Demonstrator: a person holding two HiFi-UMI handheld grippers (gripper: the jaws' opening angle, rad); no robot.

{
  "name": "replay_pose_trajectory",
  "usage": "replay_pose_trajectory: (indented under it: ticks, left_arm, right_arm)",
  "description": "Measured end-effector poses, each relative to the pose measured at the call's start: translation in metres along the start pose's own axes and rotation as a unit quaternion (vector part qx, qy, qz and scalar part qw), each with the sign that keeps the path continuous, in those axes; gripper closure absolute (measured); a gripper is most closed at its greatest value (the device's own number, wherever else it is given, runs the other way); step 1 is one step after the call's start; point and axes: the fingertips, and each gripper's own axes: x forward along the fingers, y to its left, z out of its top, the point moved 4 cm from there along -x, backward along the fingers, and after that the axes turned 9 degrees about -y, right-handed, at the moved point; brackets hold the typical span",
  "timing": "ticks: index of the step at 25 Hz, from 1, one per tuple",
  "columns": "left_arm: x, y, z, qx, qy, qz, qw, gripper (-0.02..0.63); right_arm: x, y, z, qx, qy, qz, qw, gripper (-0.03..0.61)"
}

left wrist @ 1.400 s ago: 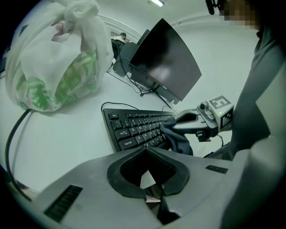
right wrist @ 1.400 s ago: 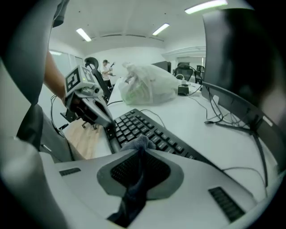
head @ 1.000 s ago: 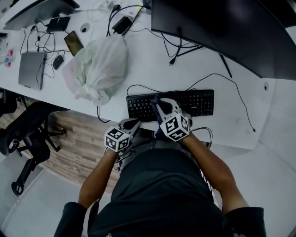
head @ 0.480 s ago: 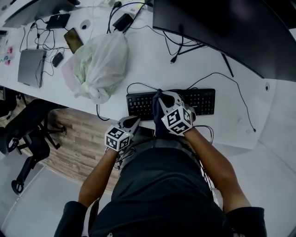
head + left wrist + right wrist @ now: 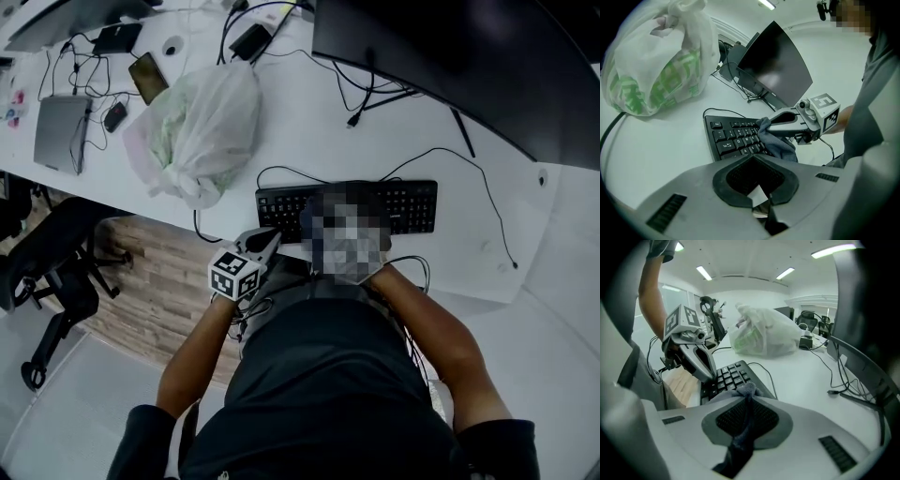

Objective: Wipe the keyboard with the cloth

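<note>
A black keyboard [image 5: 412,206] lies near the front edge of the white desk [image 5: 309,131]. My right gripper [image 5: 767,127] is shut on a dark grey cloth [image 5: 778,144], which it presses onto the keys left of the keyboard's middle. In the right gripper view the cloth [image 5: 742,427] runs pinched between the pads, over the keyboard [image 5: 729,375]. In the head view a mosaic patch covers the right gripper. My left gripper [image 5: 271,242] hovers at the desk's front edge by the keyboard's left end. Its jaws are together with nothing held.
A full white plastic bag [image 5: 199,127] sits left of the keyboard. A large dark monitor [image 5: 469,56] stands behind it, with cables [image 5: 356,94] trailing across the desk. A phone [image 5: 148,82] and a grey device [image 5: 61,133] lie far left. An office chair [image 5: 47,272] stands on the floor.
The right gripper with the cloth has shifted a little over the keyboard, first away from me, then back left. The left gripper has hardly moved.
</note>
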Motion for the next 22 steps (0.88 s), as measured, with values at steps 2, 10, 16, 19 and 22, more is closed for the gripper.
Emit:
replay_pose_trajectory:
  ticks: [2, 10, 16, 19, 22]
  left_arm:
    - [0.001, 0.000, 0.001, 0.002, -0.001, 0.001, 1.0000, 0.609]
    - [0.000, 0.001, 0.002, 0.001, -0.011, 0.007, 0.9999, 0.609]
    - [0.000, 0.002, 0.003, 0.003, -0.015, 0.005, 0.9999, 0.609]
    - [0.000, 0.002, 0.003, 0.001, -0.015, 0.007, 0.9999, 0.609]
    - [0.001, 0.002, 0.003, -0.002, -0.018, 0.007, 0.9998, 0.609]
  right_arm:
    - [0.001, -0.007, 0.010, 0.006, -0.010, -0.013, 1.000, 0.541]
    - [-0.010, 0.041, -0.013, 0.051, -0.007, 0.011, 0.999, 0.541]
    - [0.004, -0.016, 0.006, 0.006, -0.010, -0.017, 1.000, 0.541]
    - [0.009, -0.021, 0.011, 0.014, -0.013, -0.029, 0.999, 0.541]
    - [0.003, 0.007, 0.002, 0.040, -0.021, -0.023, 0.999, 0.541]
